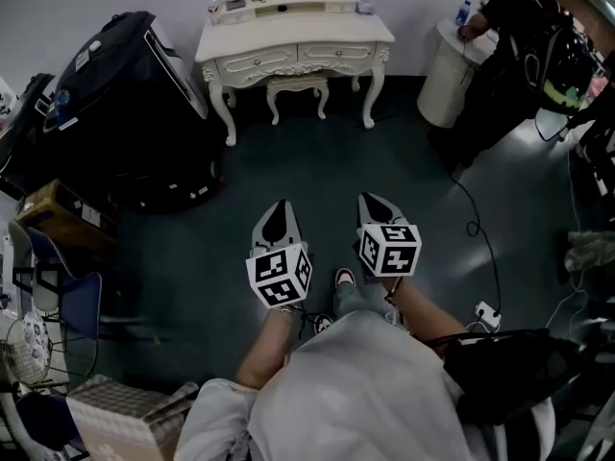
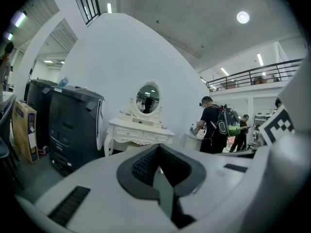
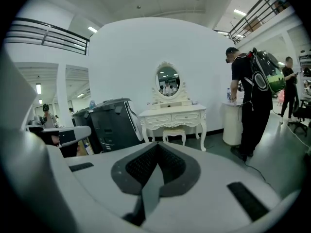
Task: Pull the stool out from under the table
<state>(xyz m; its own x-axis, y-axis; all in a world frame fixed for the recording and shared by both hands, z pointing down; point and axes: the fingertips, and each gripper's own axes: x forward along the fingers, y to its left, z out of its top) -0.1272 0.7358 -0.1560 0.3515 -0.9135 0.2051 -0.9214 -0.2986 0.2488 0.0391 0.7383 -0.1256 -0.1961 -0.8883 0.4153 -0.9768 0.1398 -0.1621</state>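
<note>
Stool (image 1: 296, 86) sits tucked under the white dressing table (image 1: 293, 44) by the far wall, its seat between the table's front legs and well apart from both tools I am steering. I have the left gripper (image 1: 280, 205) and the right gripper (image 1: 377, 203) side by side, low over the dark floor (image 1: 288, 161) and pointing toward the table. Each has its jaws pressed together with nothing between them, and neither touches the stool. In the right gripper view I see the stool straight ahead beyond the closed jaws, beneath the table's two drawers (image 3: 171, 118).

Only a stretch of floor lies between my grippers and the stool. A large black case (image 1: 135, 94) stands just beside the table's left legs. To the right, a person in black with a backpack (image 1: 514, 27) stands at a white round stand (image 1: 444, 75) that has a small bottle (image 1: 464, 12) on top. A cable (image 1: 478, 221) trails over the floor from that side to a power strip (image 1: 485, 313) near my right arm.

Both drawers are shut. The tabletop carries an oval mirror (image 3: 167, 79) and a few small items that I cannot make out. A cardboard box (image 1: 58, 214) sits at the left edge, and I cannot see what is inside it.
</note>
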